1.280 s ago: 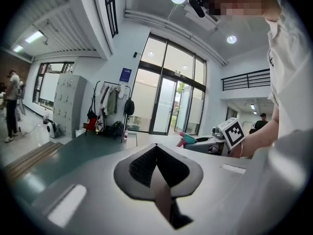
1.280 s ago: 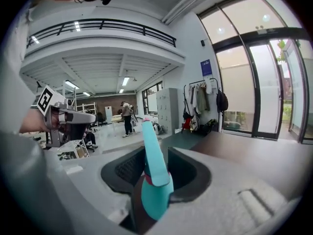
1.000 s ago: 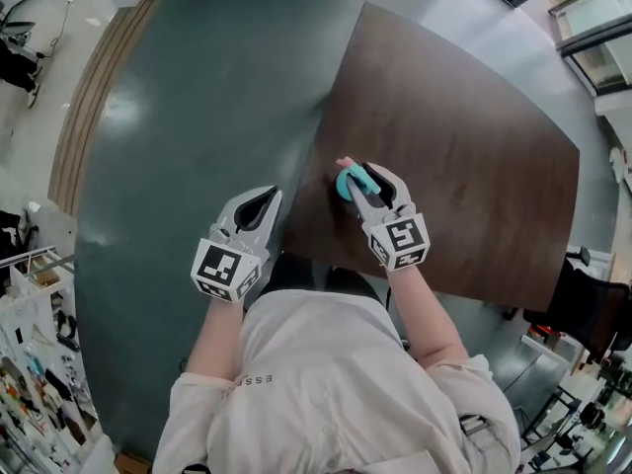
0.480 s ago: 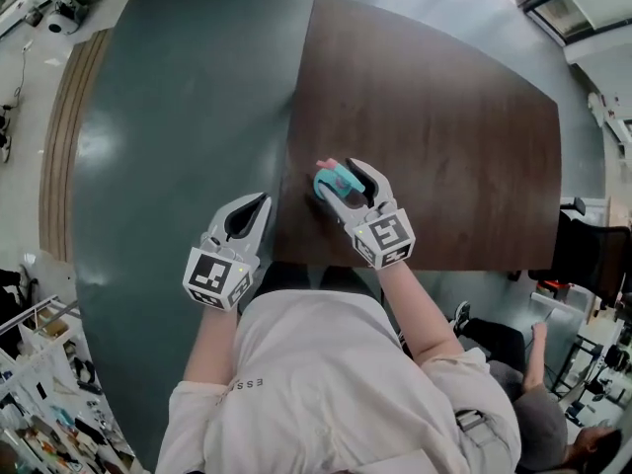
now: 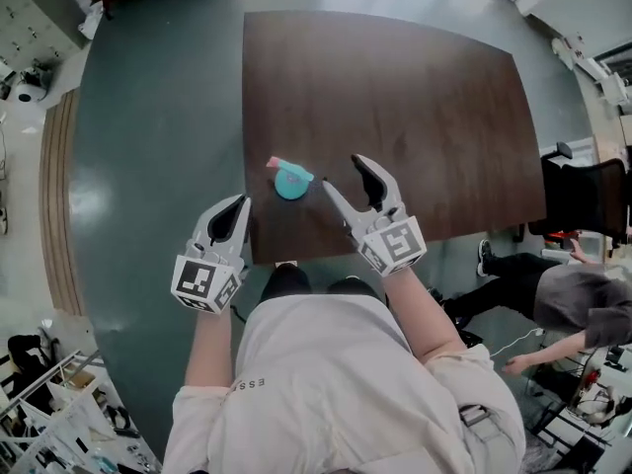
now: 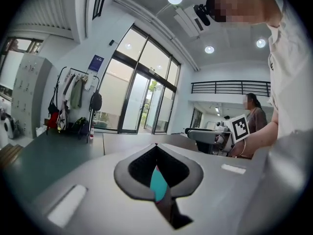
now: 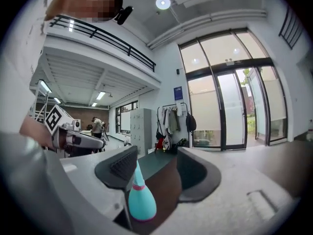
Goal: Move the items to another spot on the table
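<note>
Just right of the teal toy (image 5: pixel 291 182), the right claw (image 5: pixel 342 172) had just been opening, jaws wide and nothing between them. Looked like a deliberate release, toy left sitting on the brown counter (image 5: pixel 415 97). Left claw (image 5: pixel 239 203), just left of the toy, was closed and empty.

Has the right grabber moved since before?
Yes. The right gripper has backed off the teal pin toward the near edge of the table; its jaws have just been opening, nothing between them.
</note>
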{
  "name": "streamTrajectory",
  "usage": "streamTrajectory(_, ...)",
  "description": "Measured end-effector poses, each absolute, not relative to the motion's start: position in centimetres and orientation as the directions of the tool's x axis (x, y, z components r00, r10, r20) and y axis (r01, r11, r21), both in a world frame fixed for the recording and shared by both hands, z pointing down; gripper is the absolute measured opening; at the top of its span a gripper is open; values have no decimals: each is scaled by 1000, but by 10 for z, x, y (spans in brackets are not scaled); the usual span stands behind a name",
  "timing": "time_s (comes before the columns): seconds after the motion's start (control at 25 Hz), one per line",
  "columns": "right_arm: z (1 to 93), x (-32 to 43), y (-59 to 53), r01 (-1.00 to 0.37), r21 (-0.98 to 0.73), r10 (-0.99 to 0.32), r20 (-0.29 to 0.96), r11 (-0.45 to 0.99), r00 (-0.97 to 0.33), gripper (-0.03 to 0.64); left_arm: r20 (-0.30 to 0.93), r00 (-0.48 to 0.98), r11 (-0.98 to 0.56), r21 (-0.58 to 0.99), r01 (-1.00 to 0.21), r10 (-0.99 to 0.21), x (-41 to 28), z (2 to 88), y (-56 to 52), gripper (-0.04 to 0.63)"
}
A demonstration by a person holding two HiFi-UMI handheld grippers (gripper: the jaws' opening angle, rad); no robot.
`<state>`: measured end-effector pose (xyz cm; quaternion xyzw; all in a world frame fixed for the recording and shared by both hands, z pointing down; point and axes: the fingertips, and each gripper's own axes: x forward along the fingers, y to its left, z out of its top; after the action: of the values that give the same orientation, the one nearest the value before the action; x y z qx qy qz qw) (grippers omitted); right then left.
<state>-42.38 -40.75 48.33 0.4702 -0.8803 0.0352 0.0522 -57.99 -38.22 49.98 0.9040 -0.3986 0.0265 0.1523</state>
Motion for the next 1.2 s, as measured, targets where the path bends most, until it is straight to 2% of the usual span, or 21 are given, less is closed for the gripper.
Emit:
streamTrajectory(0.04,482,-409,-402,-844,6,-837,127,537,-532,202,158,678,-637,245,-731,-718,-573,496,-379,15)
streamTrajectory(0.08,483,-394,-397,-856,22,-850,133,516,-509,80,150,677,-639,236,-732,-720,-564,493,-376,15)
streamTrajectory(0.12,486,-378,-391,-868,26,-862,140,495,-487,-10,147,678,-643,228,-732,-720,-554,490,-371,15)
streamTrajectory(0.28,497,-324,-361,-887,-21,-874,157,462,-460,-11,135,687,-659,199,-725,-714,-500,480,-346,15)
streamTrajectory(0.64,509,-180,-277,-859,-26,-843,176,512,-508,-11,88,624,-607,166,-778,-776,-367,477,-277,15)
streamTrajectory(0.88,513,-85,-215,-818,14,-810,153,575,-566,-11,-21,573,-554,289,-781,-819,-261,471,-226,15)
streamTrajectory(1.04,499,-34,-174,-808,30,-802,147,589,-579,-11,-5,553,-540,224,-811,-833,-205,465,-183,15)
streamTrajectory(1.2,496,14,-147,-831,2,-820,163,556,-548,-11,-5,560,-542,259,-799,-828,-160,461,-145,15)
